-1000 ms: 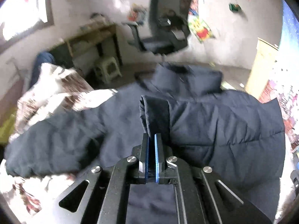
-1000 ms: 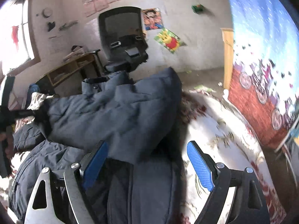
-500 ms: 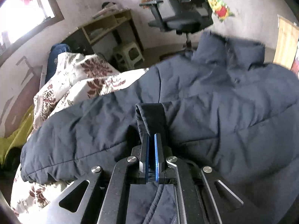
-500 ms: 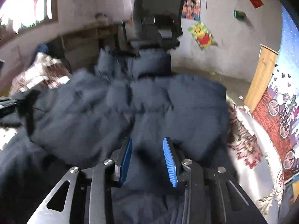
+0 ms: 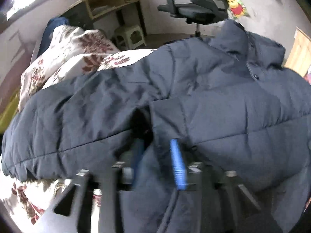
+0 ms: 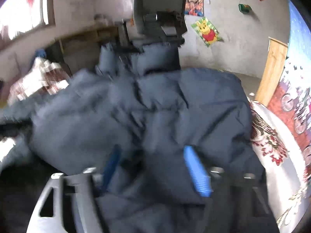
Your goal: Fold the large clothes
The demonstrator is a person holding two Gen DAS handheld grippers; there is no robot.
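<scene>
Left gripper (image 5: 158,155): jaws opening, blue pads spread apart; a fold of the navy jacket (image 5: 213,104) lies between them but the pads do not press on it.
Right gripper (image 6: 155,167): jaws opening wide, pads spread; padded fabric bulges up between them, not pinched.
Jacket: a large quilted navy coat, spread across the bed (image 5: 81,62) with its floral cover; collar at the far end, toward the office chair (image 5: 196,9).
Sleeve: the cuff (image 5: 167,114) lies on top of the body panel, just ahead of the left gripper, laid inward across the chest.
Why so placed: judging by the lie of the cloth, the sleeves are brought over the torso to narrow the coat into a compact block, and both grippers let go so the fabric settles there.
Left hand pose: tilted steeply down at the coat, low over the cloth.
Right hand pose: angled down less steeply, low over the near right part of the coat.
Blur: both views are smeared, so fine contact is hard to judge.
Step in hand: probably release after a sleeve fold.
</scene>
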